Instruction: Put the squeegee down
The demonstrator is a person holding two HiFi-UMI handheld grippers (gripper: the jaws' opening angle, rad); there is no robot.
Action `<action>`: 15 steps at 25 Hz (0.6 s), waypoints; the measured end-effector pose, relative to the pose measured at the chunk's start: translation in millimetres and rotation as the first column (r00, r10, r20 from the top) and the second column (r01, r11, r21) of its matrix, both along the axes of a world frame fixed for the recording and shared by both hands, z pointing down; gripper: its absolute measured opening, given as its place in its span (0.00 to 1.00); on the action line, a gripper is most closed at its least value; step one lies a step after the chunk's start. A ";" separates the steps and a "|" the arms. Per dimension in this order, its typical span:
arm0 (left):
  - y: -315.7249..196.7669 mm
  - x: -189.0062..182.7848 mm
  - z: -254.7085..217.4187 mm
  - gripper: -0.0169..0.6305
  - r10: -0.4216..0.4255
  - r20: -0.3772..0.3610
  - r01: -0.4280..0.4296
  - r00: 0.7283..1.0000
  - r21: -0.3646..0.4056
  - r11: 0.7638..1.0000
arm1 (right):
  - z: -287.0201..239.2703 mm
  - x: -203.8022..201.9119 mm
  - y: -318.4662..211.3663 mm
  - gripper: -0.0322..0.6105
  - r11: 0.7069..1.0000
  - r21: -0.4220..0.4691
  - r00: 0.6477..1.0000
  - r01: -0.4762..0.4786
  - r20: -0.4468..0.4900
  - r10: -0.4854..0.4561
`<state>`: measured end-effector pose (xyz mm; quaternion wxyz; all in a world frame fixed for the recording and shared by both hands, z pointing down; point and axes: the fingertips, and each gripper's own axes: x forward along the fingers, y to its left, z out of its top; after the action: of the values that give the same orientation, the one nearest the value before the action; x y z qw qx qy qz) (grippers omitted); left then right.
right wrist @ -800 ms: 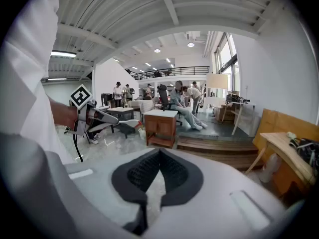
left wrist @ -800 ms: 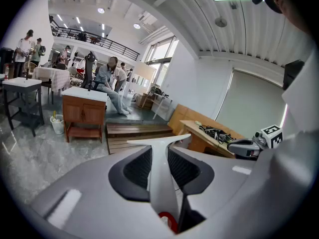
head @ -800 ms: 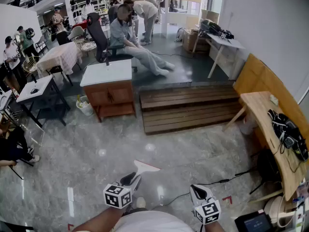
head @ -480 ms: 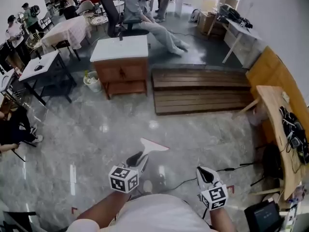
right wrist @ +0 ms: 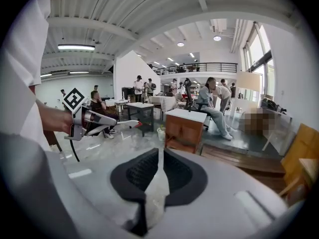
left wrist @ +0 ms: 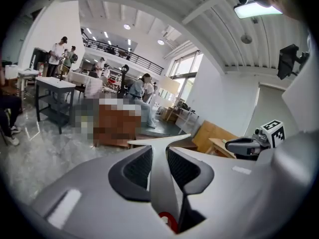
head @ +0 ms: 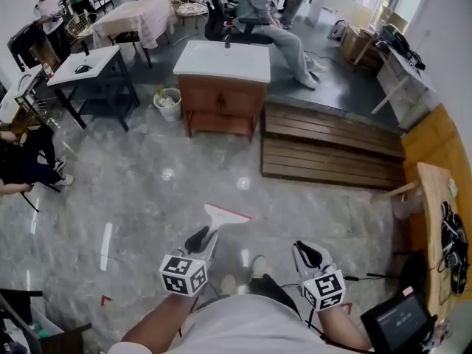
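Both tongs are gripping something: the left tongs (head: pixel 200 240) pinch the handle of the squeegee (head: pixel 226 216), whose blade juts out ahead of their tips in the air above the floor (head: pixel 147 198). The right tongs (head: pixel 308 257), off to their right and about level with them, are closed on a scrap of what looks like white cloth (right wrist: pixel 157 193). Setting the squeegee down seems not yet begun; next, I judge, the left tongs must lower it until it rests on a surface, then part.

Squeegee (head: pixel 223 218) — now straight before cabinet (head: pixel 221 103)
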<state>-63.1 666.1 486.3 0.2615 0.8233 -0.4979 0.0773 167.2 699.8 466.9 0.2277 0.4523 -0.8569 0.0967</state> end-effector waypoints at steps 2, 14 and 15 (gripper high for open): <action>-12.1 -20.8 5.5 0.19 -0.046 -0.003 0.046 0.999 -0.014 0.999 | 2.7 -15.6 -27.8 0.09 1.000 0.007 1.000 0.030 -0.004 -0.030; -174.9 -40.3 -7.2 0.19 -0.281 0.071 0.284 0.957 -0.039 0.958 | -13.5 -13.9 -265.9 0.16 0.979 0.066 0.979 0.191 0.059 -0.195; -195.4 -33.0 -10.7 0.19 -0.285 0.073 0.288 0.956 -0.034 0.957 | -14.4 -5.3 -285.8 0.16 0.978 0.069 0.978 0.198 0.056 -0.202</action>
<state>-96.1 470.7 475.6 0.2713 0.7332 -0.6187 0.0772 161.9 414.0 452.5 0.1947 0.3675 -0.9074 0.0605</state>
